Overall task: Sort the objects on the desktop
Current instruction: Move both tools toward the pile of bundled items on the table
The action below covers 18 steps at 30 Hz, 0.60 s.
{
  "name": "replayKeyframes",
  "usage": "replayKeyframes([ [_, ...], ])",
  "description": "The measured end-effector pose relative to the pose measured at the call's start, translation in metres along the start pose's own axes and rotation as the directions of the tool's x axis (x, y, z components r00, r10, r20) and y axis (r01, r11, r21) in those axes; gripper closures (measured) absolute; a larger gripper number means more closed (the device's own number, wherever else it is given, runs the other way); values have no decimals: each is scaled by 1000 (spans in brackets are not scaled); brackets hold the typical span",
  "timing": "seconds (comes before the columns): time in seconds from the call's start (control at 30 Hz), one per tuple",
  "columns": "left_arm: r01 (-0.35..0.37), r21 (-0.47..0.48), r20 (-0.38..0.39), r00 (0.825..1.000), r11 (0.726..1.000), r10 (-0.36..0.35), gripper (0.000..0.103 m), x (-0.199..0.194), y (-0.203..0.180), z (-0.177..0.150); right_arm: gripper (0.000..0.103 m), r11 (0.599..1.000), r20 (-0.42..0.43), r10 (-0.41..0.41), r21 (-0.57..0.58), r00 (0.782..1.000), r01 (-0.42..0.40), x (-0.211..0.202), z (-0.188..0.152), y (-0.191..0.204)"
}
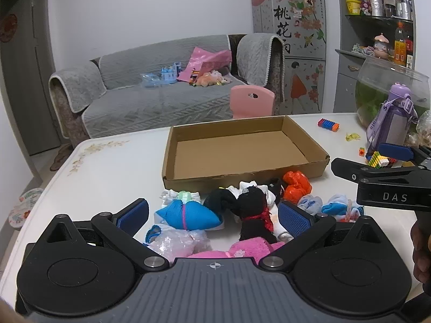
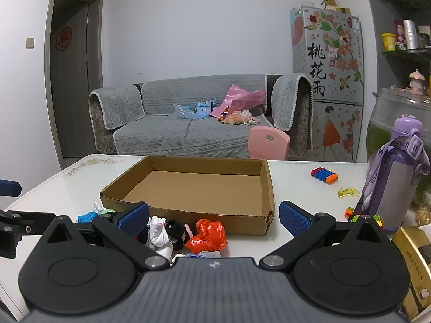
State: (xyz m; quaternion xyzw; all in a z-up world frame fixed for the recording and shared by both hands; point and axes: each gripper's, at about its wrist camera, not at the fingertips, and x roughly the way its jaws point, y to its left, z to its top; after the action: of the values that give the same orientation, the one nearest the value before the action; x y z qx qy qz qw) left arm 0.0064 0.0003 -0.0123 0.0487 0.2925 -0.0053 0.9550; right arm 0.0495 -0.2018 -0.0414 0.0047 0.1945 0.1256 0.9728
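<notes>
Left view: our left hand-held gripper [image 1: 212, 214] gapes wide, empty, socks [image 1: 253, 210] just ahead btwn pads, box [image 1: 242, 148] beyond. Right view: right hand-held gripper [image 2: 214, 216] also apart, orange bundle [image 2: 207, 235] just ahead. Nothing sorted yet, we reckon; next: close on one.

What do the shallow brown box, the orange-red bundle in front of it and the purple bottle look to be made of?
Box: corrugated cardboard, matte brown, with ragged cut edges. Orange-red bundle: probably thin plastic film, glossy and crinkled. Purple bottle: likely hard plastic with a frosted, translucent body; its strap looks woven.
</notes>
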Motion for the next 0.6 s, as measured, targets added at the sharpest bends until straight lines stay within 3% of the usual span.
replayKeyframes([
  [0.6,17,1,-3,1000,1000,-17,0,-2,-2,-1,0,1000,-1,-6,0,1000,6,0,-2,2],
])
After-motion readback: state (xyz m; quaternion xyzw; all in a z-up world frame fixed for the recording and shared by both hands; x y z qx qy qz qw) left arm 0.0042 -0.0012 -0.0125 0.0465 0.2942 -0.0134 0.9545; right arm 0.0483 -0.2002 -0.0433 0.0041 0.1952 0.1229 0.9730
